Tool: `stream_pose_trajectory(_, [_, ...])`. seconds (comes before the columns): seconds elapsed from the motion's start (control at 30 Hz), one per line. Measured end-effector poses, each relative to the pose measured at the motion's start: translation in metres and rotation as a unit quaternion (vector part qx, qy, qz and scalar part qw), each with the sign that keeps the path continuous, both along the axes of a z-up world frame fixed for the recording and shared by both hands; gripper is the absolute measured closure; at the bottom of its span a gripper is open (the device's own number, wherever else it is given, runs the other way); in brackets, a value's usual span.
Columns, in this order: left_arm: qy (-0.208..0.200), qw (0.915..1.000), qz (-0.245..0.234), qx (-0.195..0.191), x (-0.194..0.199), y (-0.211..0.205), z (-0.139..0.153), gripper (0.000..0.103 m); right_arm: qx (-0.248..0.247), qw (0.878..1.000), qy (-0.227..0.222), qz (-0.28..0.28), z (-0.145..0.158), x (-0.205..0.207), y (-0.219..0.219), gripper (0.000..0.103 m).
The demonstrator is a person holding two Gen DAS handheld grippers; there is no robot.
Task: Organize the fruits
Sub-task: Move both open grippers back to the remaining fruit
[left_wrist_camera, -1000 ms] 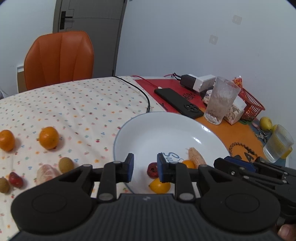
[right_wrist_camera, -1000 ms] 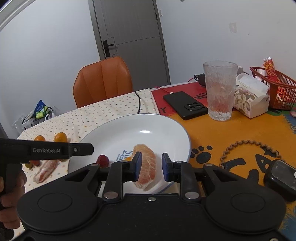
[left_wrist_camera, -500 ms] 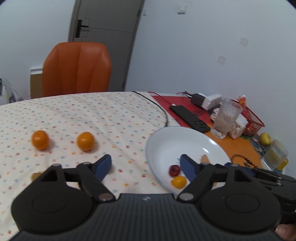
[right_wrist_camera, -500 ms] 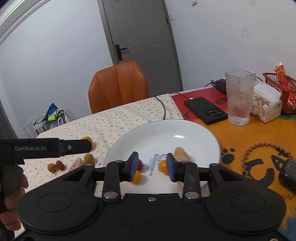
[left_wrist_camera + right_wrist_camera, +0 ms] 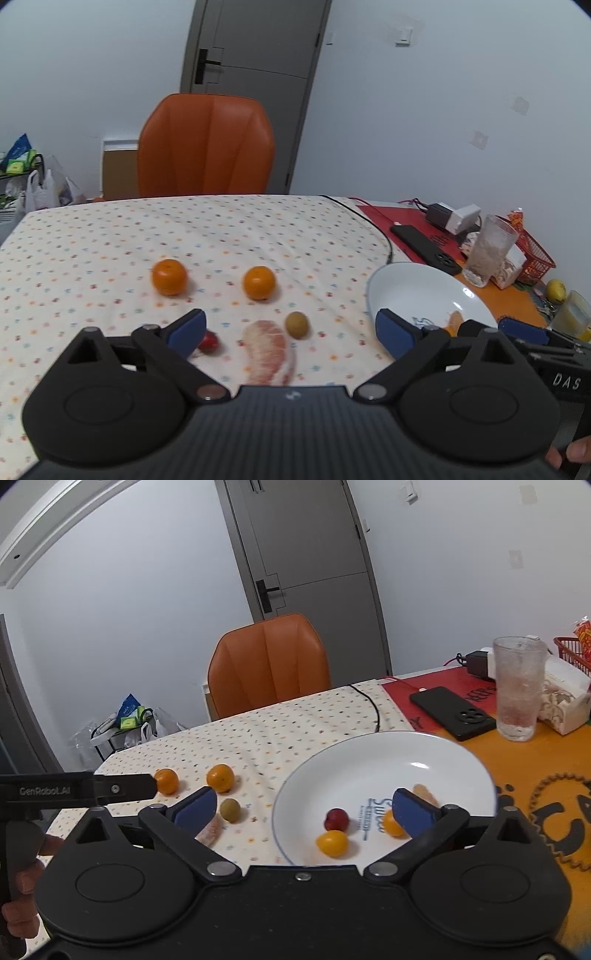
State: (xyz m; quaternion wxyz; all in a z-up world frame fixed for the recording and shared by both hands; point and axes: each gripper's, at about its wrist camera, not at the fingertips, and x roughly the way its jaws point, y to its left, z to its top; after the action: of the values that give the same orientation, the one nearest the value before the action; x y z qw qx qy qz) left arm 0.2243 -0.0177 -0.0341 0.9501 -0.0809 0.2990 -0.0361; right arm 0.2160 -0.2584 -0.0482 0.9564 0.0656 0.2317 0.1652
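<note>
Only two oranges (image 5: 169, 276) (image 5: 259, 282) (tablecloth (image 5: 221, 229))

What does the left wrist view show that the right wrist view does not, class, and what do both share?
Only the left wrist view shows the red fruit on the cloth and a lemon. Only the right wrist view shows the red and yellow fruits lying in the plate. Both show two oranges, the green fruit, the glass and the phone.
</note>
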Motion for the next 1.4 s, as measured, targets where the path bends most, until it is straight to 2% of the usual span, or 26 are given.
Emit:
stream_pose_trajectory(0.4, [0.005, 0.9996, 0.029, -0.001, -0.014, 0.034, 0.004, 0.006, 0.012, 0.999, 0.014, 0.04, -0.001, 0.005, 0.028, 0.0])
stream_pose_trajectory(0.6, [0.006, 0.9991, 0.043, -0.002, -0.015, 0.046, -0.002, 0.009, 0.021, 0.997, 0.024, 0.07, -0.001, 0.008, 0.043, 0.0])
stream_pose_trajectory(0.8, [0.018, 0.9983, 0.054, -0.012, -0.01, 0.061, -0.014, 0.026, 0.005, 0.996, 0.023, 0.091, -0.002, 0.014, 0.065, 0.001])
stream_pose_trajectory(0.93, [0.029, 0.9975, 0.06, -0.021, -0.004, 0.07, -0.024, 0.039, -0.001, 0.995, 0.035, 0.092, -0.008, 0.02, 0.075, 0.007])
stream_pose_trajectory(1.23, [0.05, 0.9963, 0.063, -0.03, 0.014, 0.079, -0.047, 0.051, -0.017, 0.994, 0.053, 0.098, -0.02, 0.028, 0.098, 0.017])
stream_pose_trajectory(1.4, [0.058, 0.9957, 0.064, -0.033, 0.025, 0.081, -0.058, 0.054, -0.033, 0.992, 0.062, 0.105, -0.029, 0.033, 0.113, 0.021])
